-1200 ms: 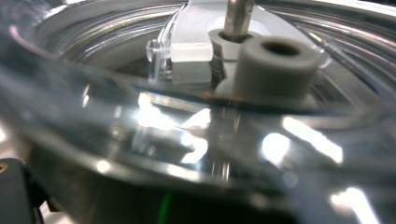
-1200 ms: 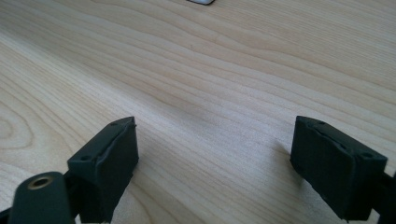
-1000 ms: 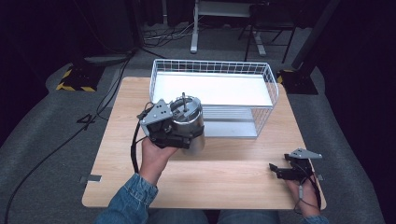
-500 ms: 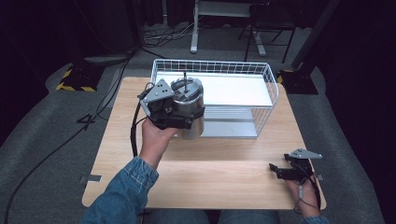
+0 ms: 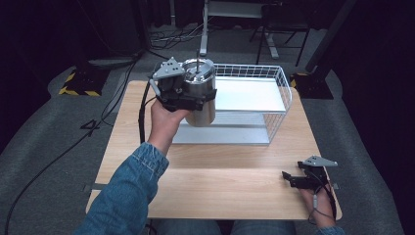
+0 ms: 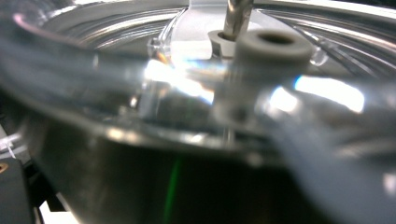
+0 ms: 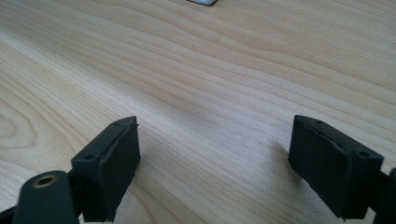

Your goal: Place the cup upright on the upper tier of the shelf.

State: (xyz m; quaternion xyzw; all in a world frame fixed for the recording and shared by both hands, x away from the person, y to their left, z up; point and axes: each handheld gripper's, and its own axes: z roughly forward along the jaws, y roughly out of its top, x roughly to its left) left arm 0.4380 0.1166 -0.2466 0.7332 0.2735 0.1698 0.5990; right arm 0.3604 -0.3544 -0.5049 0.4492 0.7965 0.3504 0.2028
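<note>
Since a second ago the left hand-held gripper [image 5: 188, 95] has risen and travelled toward the far side of the table [image 5: 220, 186], carrying the steel tumbler [image 5: 199, 93] with it; the cup then stood low at the near left corner of the wire basket [image 5: 274, 93], and now it hangs clear above the basket's near left rim. The right hand-held gripper [image 5: 301, 180] has not shifted in that time.

The left forearm, in a denim sleeve [image 5: 129, 196], stretches forward from the near edge, the hand [image 5: 164, 122] wrapped under the gripper body and the wrist raised. Its jaws are clamped on the tumbler's upper wall, just under the clear lid [image 6: 196, 70], and the cup stays upright, a thin straw [image 5: 198, 56] rising from the lid. In the left gripper view the lid and its grey stopper [image 6: 273, 44] sit very close and blurred.

The right hand rests at the near right corner of the table, its jaws spread wide and holding nothing, lying low over bare wood.

The table is pale wood on a grey carpet [image 5: 54, 147]; the room beyond is dark, with a black cable [image 5: 73, 142] trailing left.
</note>
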